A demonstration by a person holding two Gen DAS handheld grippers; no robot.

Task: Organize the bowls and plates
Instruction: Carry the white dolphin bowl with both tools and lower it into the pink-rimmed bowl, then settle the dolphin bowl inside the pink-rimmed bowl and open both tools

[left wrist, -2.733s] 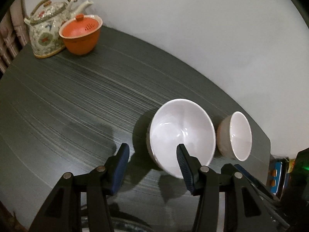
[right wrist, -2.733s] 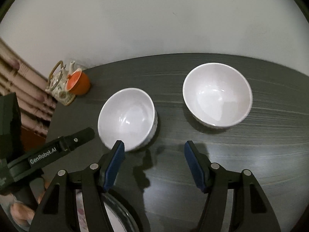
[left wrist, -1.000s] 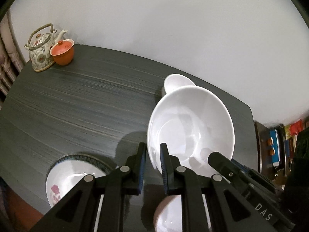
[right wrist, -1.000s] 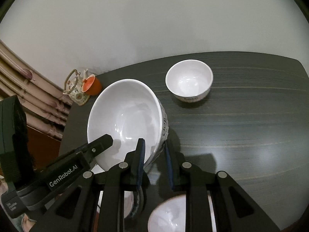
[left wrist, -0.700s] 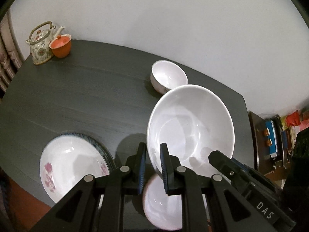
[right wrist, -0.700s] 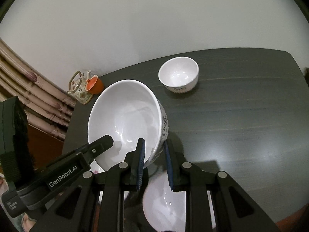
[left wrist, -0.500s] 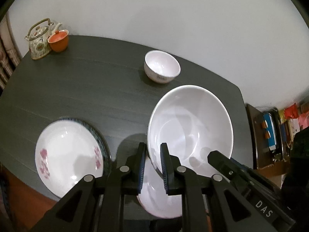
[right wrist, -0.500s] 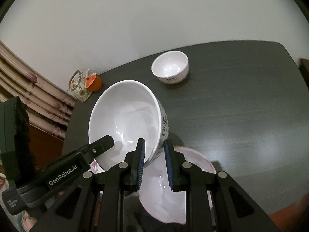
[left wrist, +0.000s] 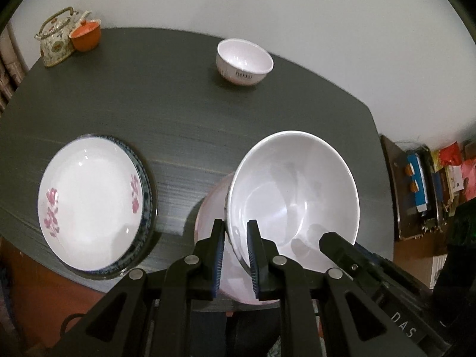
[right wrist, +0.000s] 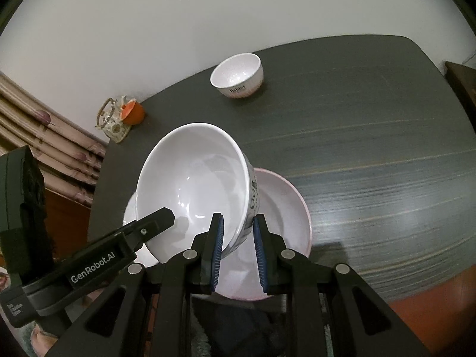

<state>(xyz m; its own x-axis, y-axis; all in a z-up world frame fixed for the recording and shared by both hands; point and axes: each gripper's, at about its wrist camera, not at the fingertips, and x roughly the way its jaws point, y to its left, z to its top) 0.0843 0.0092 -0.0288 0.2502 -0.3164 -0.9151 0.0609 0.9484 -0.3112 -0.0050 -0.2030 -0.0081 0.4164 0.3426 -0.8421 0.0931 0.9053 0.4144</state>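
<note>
Both grippers hold one large white bowl [left wrist: 294, 190] by its rim, lifted above the dark table. My left gripper [left wrist: 235, 255] is shut on its near left rim. My right gripper [right wrist: 237, 250] is shut on its right rim; the bowl also shows in the right wrist view [right wrist: 196, 184]. Under the bowl lies a plain white plate [right wrist: 285, 205], near the table's front edge. A flowered plate [left wrist: 89, 214] with a blue rim lies to the left. A small white bowl [left wrist: 244, 61] stands further back.
A patterned teapot [left wrist: 56, 41] and an orange lidded cup [left wrist: 86, 34] stand at the table's far left corner. The dark table [left wrist: 166, 113] ends close in front. A low shelf with coloured items [left wrist: 422, 184] stands to the right. Curtains [right wrist: 44, 139] hang to the left.
Both grippers closed on the large bowl's rim and lifted it. They have drawn it back toward the front edge, over the plain white plate; the small bowl now lies farther off.
</note>
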